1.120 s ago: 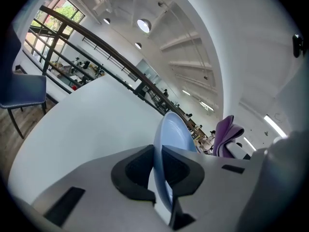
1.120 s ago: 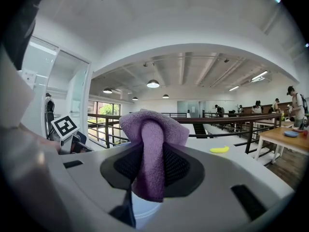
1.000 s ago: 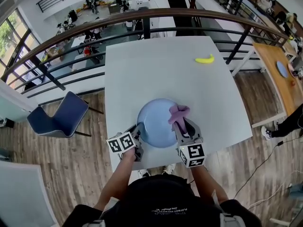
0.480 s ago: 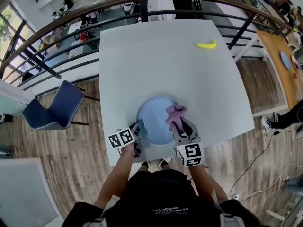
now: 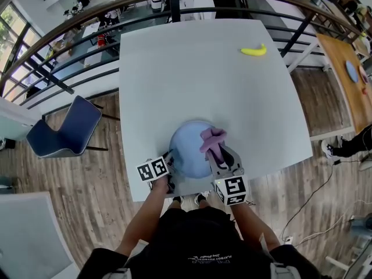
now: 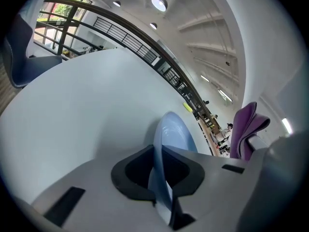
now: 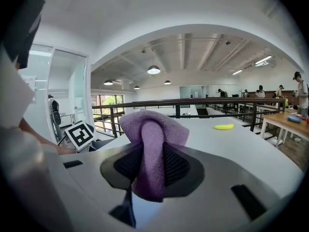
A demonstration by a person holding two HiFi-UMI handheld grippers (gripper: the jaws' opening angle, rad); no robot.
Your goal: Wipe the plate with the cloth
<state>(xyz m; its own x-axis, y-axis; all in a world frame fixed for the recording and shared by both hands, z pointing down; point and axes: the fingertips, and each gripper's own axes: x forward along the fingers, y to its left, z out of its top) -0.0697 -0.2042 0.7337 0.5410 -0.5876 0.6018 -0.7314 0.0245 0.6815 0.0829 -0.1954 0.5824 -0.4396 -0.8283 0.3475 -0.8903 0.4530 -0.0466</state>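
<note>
A light blue plate lies near the front edge of the white table. My left gripper is shut on its left rim; in the left gripper view the plate's edge runs between the two jaws. A purple cloth is bunched over the plate's right side, and my right gripper is shut on it. In the right gripper view the cloth fills the gap between the jaws, and it also shows at the right of the left gripper view.
A yellow banana lies at the far right of the table, also in the right gripper view. A railing runs behind the table. A blue chair stands on the wooden floor to the left.
Both grippers have sunk toward the table, the left one more, carrying the plate and the cloth down with them. Both grips are unchanged.
</note>
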